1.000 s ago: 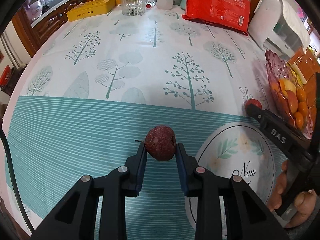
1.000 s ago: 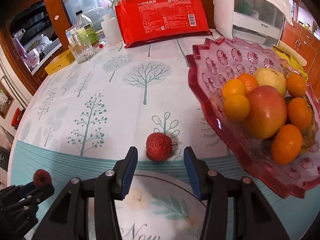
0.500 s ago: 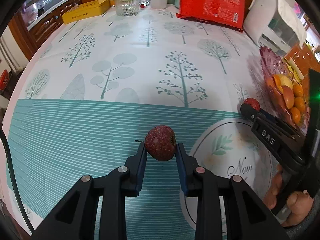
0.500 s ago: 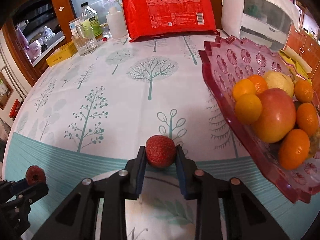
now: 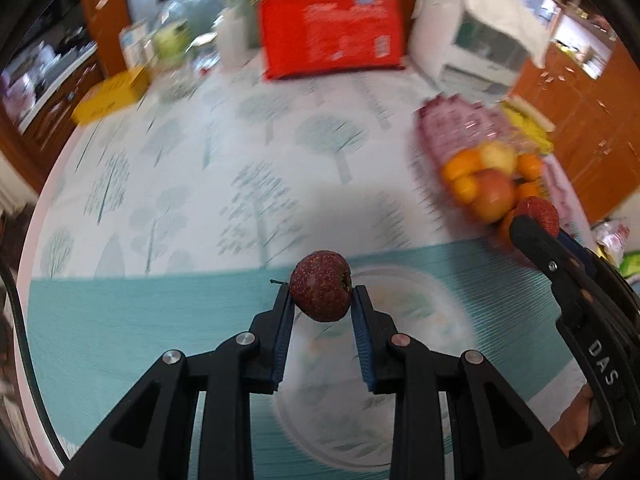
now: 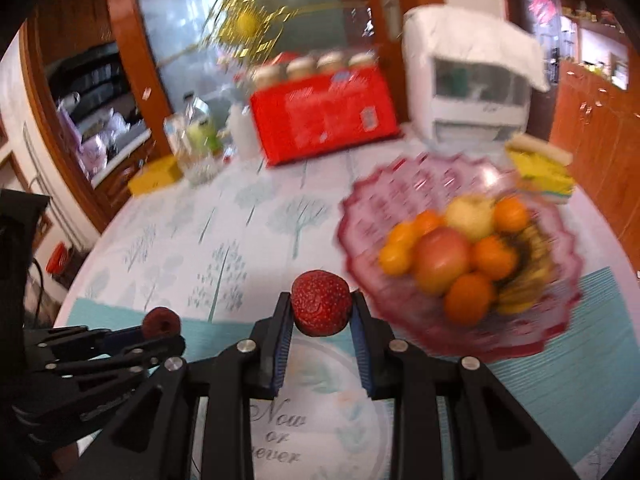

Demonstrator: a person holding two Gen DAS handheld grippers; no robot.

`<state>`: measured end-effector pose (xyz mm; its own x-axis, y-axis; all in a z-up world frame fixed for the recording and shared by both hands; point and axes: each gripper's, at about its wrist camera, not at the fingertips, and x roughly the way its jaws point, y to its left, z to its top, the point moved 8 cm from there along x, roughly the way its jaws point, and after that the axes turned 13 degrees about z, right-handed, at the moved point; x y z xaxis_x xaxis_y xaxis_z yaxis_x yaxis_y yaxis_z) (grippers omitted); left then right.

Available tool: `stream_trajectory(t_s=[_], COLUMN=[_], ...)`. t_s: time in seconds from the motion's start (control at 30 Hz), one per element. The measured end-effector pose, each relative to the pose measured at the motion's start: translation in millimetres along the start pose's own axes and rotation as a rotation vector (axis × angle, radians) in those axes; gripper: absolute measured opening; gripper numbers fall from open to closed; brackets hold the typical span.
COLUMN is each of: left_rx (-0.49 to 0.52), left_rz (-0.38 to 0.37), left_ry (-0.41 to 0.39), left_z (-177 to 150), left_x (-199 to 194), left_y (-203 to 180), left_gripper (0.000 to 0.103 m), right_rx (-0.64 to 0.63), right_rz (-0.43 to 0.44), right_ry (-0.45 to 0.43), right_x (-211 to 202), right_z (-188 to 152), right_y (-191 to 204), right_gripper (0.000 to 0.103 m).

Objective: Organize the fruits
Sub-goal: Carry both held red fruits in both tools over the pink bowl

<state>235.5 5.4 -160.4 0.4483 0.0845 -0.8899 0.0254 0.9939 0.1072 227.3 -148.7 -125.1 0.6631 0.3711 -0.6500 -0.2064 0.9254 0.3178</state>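
Speckled round fruit [image 5: 321,297], scalloped pink bowl [image 6: 360,208]

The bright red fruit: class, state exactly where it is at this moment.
The bright red fruit is clamped in the right gripper, centre of the right wrist view, above the tablecloth, left of the pink fruit bowl.

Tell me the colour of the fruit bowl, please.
The fruit bowl is translucent pink-red; the right wrist view shows it best.

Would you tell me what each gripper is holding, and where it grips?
Left gripper pinches a dark red fruit by its sides; right gripper pinches a brighter red fruit likewise.
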Motion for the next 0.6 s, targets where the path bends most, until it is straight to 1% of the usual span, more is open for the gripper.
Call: stream_trajectory(t_s=[0.13, 0.33, 0.4, 0.47, 0.53, 0.6], left_rx=[0.046, 0.094, 0.11, 0.125, 0.142, 0.155], left_rz=[-0.03, -0.06, -0.067, -0.059, -0.043, -0.03], left_ry=[-0.079, -0.205, -0.234, -0.255, -0.266, -0.262], left_z=[36.6, 100.7, 117.8, 131.4, 145.2, 152.2], left_x=[-26.3, -65.8, -75.4, -80.8, -80.7, -75.7], left_y=[-34.1, -87.7, -105.3, -120.9, -137.1, -150.1], left_gripper=[0.027, 0.027, 0.027, 0.028, 0.028, 0.028], right_rx=[0.011, 0.009, 0.005, 0.003, 0.002, 0.003], right_rz=[-0.053, -0.151, -0.192, -0.221, -0.238, -0.249], right_ry=[-0.065, -0.16, -0.167, -0.161, -0.154, -0.137], right_x=[-30.8, -68.4, -74.0, -74.1, -71.7, -66.0], right_z=[27.4, 81.8, 98.4, 111.9, 119.9, 124.1], right_y=[-23.2, -62.3, -76.7, -89.4, -99.5, -110.2], right_gripper=[0.029, 0.029, 0.029, 0.029, 0.029, 0.029])
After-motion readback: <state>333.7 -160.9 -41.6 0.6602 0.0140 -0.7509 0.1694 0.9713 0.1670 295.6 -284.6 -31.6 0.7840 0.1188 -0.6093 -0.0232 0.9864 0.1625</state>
